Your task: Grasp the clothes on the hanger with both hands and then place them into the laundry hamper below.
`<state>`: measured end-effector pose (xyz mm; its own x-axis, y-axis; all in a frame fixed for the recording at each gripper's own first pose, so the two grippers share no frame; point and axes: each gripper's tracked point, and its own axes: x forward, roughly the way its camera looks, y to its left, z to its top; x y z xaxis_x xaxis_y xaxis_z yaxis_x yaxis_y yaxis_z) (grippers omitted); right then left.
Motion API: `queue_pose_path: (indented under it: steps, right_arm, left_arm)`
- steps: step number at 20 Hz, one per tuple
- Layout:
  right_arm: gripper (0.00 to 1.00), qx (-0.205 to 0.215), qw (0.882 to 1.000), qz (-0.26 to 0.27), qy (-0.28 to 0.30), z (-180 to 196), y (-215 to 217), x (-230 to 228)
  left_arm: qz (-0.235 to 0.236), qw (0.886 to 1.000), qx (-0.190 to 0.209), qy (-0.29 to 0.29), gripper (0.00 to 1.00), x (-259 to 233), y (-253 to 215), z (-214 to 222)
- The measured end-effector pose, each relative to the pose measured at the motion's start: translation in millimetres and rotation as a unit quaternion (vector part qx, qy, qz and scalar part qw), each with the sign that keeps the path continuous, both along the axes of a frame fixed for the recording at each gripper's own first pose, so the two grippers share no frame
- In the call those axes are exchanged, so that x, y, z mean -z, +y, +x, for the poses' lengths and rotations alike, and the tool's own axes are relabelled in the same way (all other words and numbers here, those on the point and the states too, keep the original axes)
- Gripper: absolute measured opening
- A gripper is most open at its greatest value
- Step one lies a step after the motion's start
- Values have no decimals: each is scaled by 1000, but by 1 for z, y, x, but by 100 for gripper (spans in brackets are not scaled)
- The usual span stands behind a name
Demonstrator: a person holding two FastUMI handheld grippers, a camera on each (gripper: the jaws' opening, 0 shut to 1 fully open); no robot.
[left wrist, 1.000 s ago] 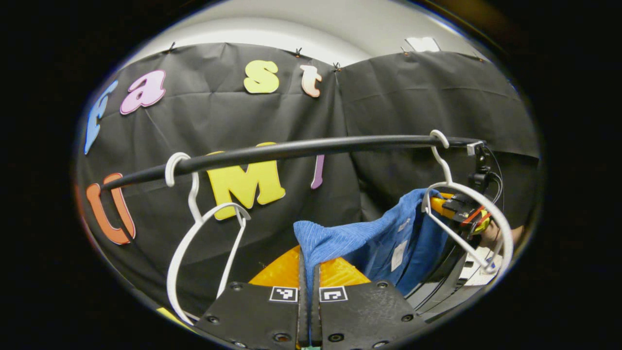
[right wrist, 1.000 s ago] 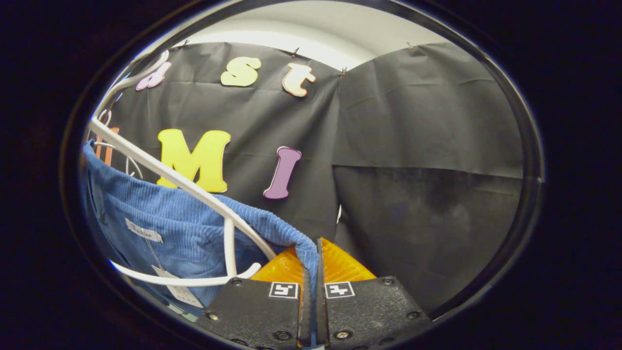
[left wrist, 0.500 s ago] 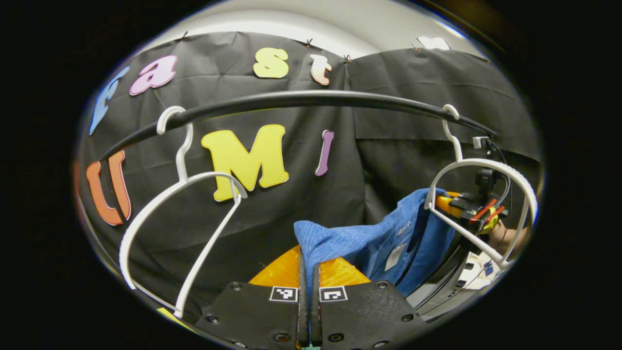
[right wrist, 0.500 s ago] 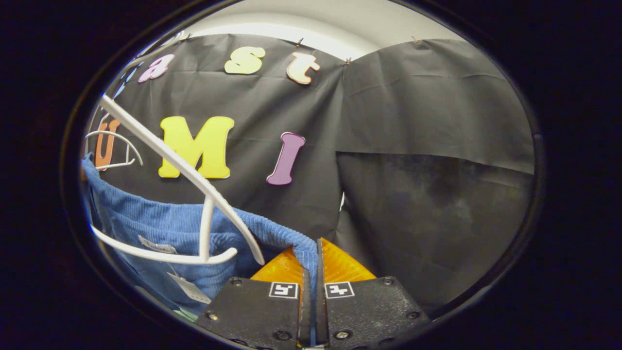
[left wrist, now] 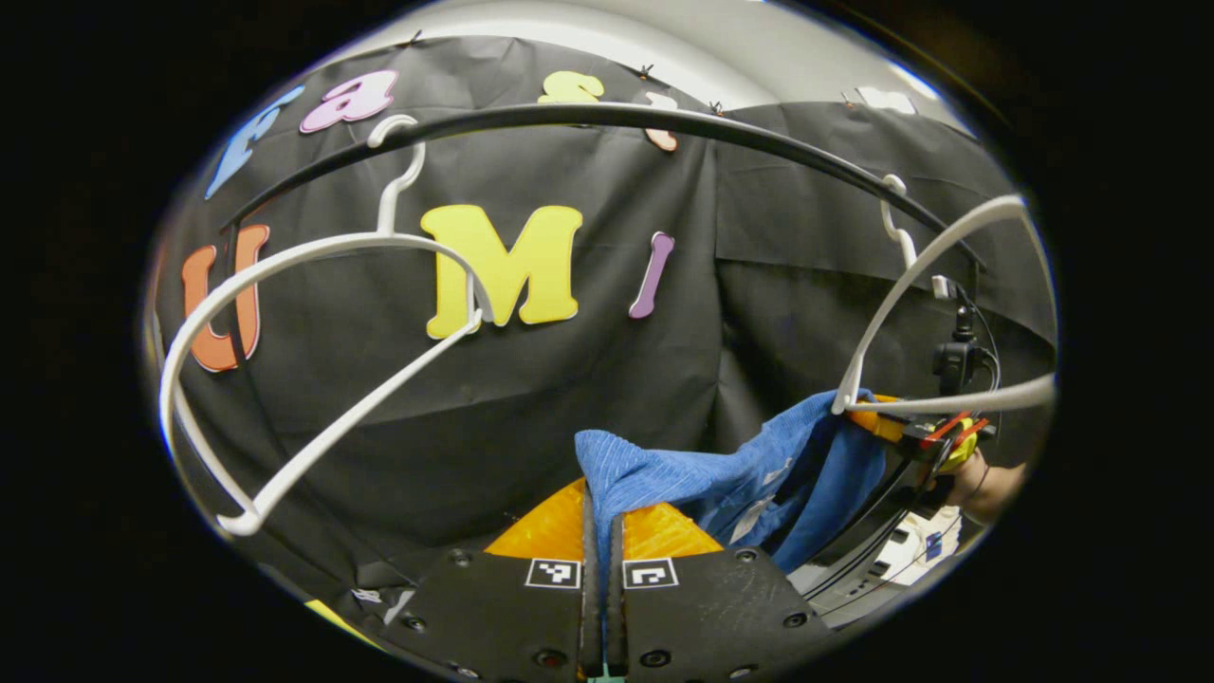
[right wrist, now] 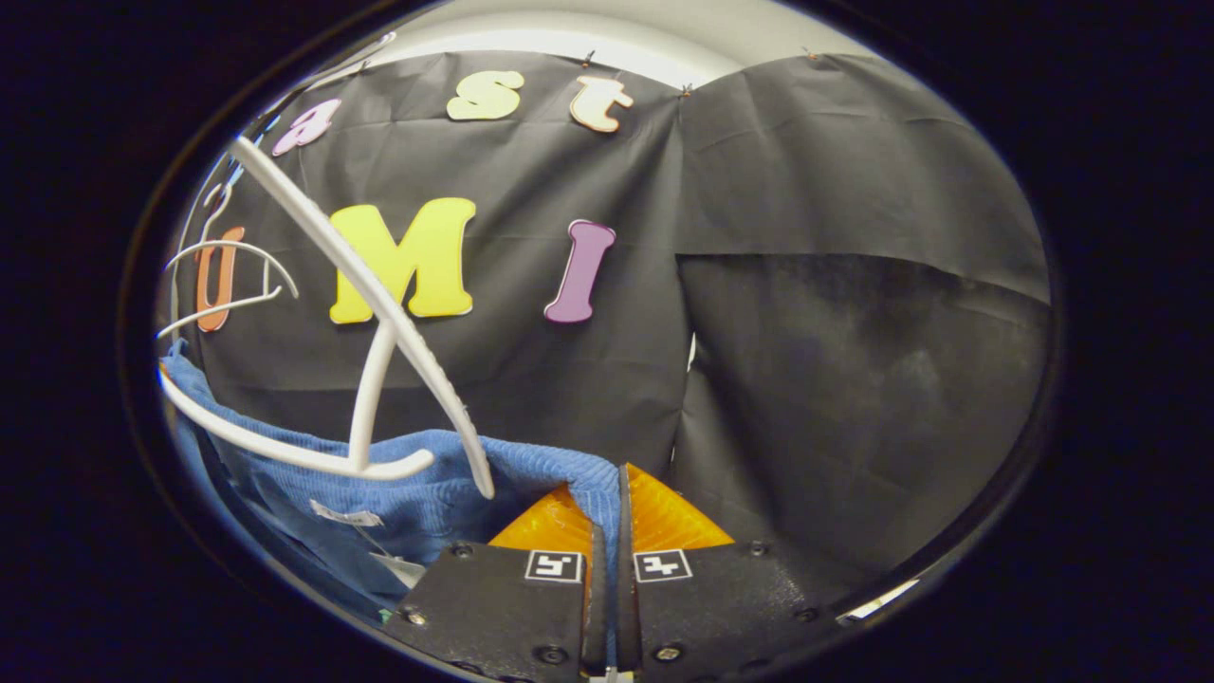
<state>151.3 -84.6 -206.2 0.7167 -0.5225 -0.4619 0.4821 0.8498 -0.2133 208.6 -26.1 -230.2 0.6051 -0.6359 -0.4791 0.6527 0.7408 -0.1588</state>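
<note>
In the left gripper view, a bare white hanger (left wrist: pixel 285 351) hangs at nine o'clock from the black rail (left wrist: pixel 588 116), and the left gripper (left wrist: pixel 598 503) at six o'clock has its jaws pinching a corner of the blue garment (left wrist: pixel 664 470). The cloth stretches toward three o'clock, below a second white hanger (left wrist: pixel 925 275), to the right gripper (left wrist: pixel 934 432) and the hand (left wrist: pixel 982 474) holding it. In the right gripper view, the right gripper (right wrist: pixel 607 517) at six o'clock pinches the garment's other corner, the cloth sagging toward eight o'clock under that hanger.

The clothes (left wrist: pixel 664 470) are 1 blue ribbed corduroy garment, stretched in a sagging span below its white hanger (left wrist: pixel 934 313). In the left gripper view one bunched end rises between the near fingers at bottom centre, and the cloth runs right toward the hanger's lower tip, with pale tags showing on its inner side. In the right gripper view the garment (right wrist: pixel 427 484) hangs beneath the hanger (right wrist: pixel 370 379), touching its lower bar.
</note>
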Motion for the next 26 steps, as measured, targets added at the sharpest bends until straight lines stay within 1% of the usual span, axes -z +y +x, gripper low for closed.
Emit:
queue_pose_path:
  steps: [1,4,7,8,9,12,14,15,16,20,23,26]
  right_arm:
    - [7,-1,1000,6,4,-11,8,5]
    - [7,-5,999,28,18,-23,21,16]
    - [7,-9,998,44,31,-37,36,29]
    - [7,-13,998,54,34,-40,42,33]
    - [7,-14,997,63,37,-45,49,38]
    - [7,-22,994,92,49,-61,70,54]
    - [7,-24,992,110,57,-70,82,63]
    - [7,-26,991,119,61,-76,88,68]
    - [7,-28,989,126,64,-81,95,71]
    - [7,-41,985,151,70,-102,125,86]
    - [7,-51,978,184,79,-116,150,103]
    - [7,-68,972,208,89,-123,177,117]
  left_arm:
    - [-3,1000,-5,4,2,2,2,-5]
    - [-7,1000,-25,13,2,8,14,-19]
    - [2,999,-45,15,2,17,28,-31]
    - [5,999,-50,18,7,21,32,-36]
    - [11,998,-58,18,2,26,37,-41]
    - [19,996,-77,33,2,43,49,-58]
    - [9,995,-92,46,2,50,57,-68]
    - [2,993,-103,55,7,54,62,-76]
    - [-2,992,-111,62,2,58,68,-83]
    - [3,987,-138,75,2,72,87,-108]
    - [8,985,-151,79,2,76,98,-120]
    - [-3,984,-159,80,2,74,98,-131]
